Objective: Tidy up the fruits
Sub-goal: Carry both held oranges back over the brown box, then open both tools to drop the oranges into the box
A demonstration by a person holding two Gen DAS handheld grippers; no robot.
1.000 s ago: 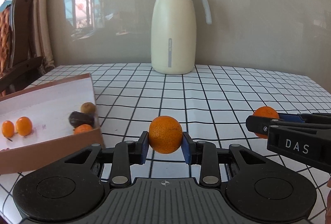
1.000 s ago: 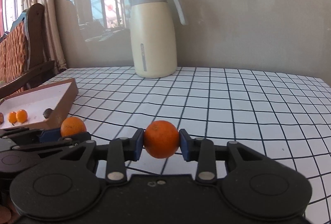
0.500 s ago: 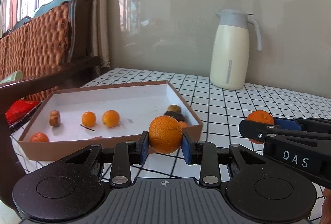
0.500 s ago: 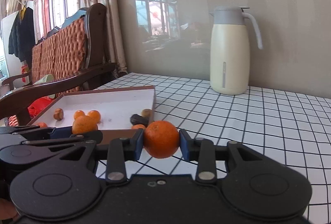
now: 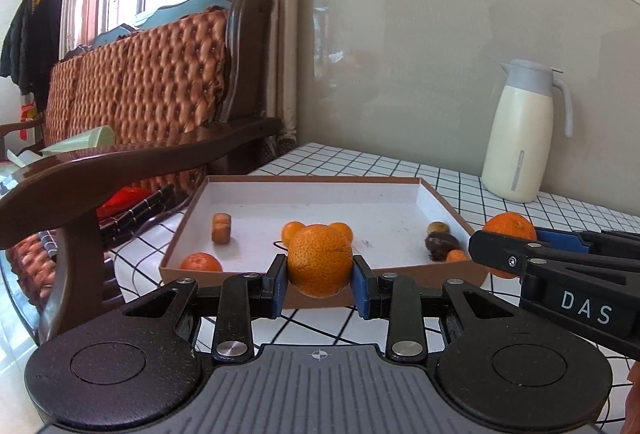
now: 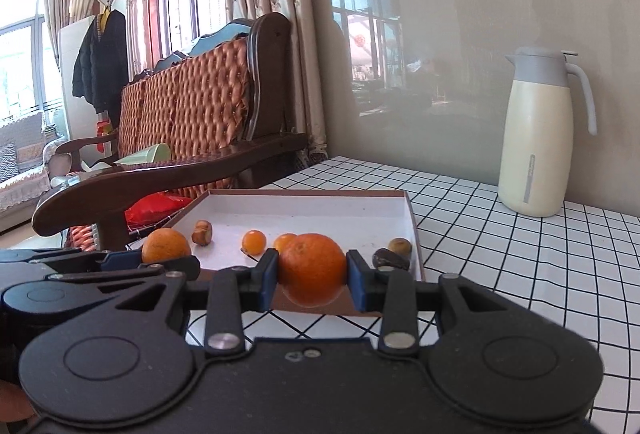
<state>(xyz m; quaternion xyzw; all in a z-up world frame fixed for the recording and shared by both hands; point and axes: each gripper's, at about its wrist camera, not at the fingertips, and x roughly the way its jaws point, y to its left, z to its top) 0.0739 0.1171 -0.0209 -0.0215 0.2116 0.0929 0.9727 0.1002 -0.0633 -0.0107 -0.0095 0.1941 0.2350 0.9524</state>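
Note:
My left gripper is shut on an orange, held just in front of the near wall of a shallow brown box. My right gripper is shut on a second orange, also at the box's near wall; that orange also shows at the right of the left wrist view. The left gripper's orange appears at the left of the right wrist view. Inside the box lie small kumquats, a tangerine, a brown nut-like piece and dark dates.
A cream thermos jug stands on the checked tablecloth at the back right. A wooden sofa with orange cushions stands close to the table's left edge. A glossy wall panel runs behind the table.
Both grippers have swung left with their oranges, from facing the jug to facing the box. The box now lies straight ahead and closer.

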